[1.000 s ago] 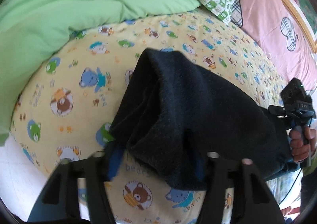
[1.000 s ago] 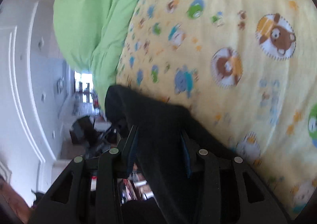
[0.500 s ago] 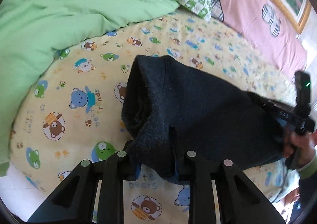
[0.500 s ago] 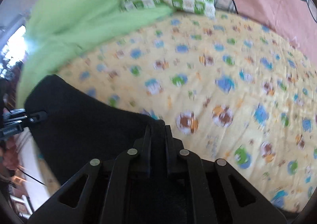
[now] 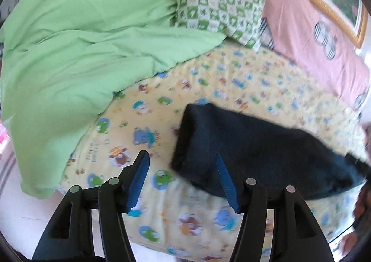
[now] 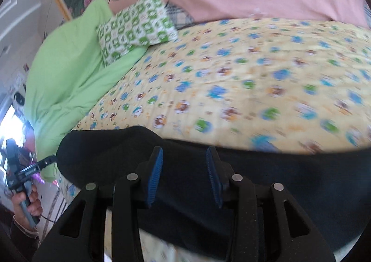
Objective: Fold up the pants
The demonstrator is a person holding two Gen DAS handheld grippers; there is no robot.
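The dark navy pants (image 5: 255, 146) lie folded in a long band on the yellow bear-print sheet (image 5: 208, 81). My left gripper (image 5: 182, 160) hovers over their left end with its jaws opening. Only the cloth's corner shows in the gap, and the blue pads (image 5: 139, 176) touch nothing. In the right wrist view the pants (image 6: 289, 180) stretch across the bottom of the picture. My right gripper (image 6: 184, 157) hangs just above them, its jaws opening too. Dark cloth lies below the gap, and neither pad presses on it.
A rumpled green duvet (image 5: 81, 53) covers the bed's left side. A green checked pillow (image 5: 220, 11) leans on the pink headboard cover (image 5: 301, 30). The bed's edge and pale floor (image 5: 18, 204) are at the lower left. A hand (image 6: 25, 201) holds the left gripper's handle.
Both grippers were shut on the pants and have let go and lifted back. The pants have dropped flat onto the sheet. The right view has swung round towards the headboard.
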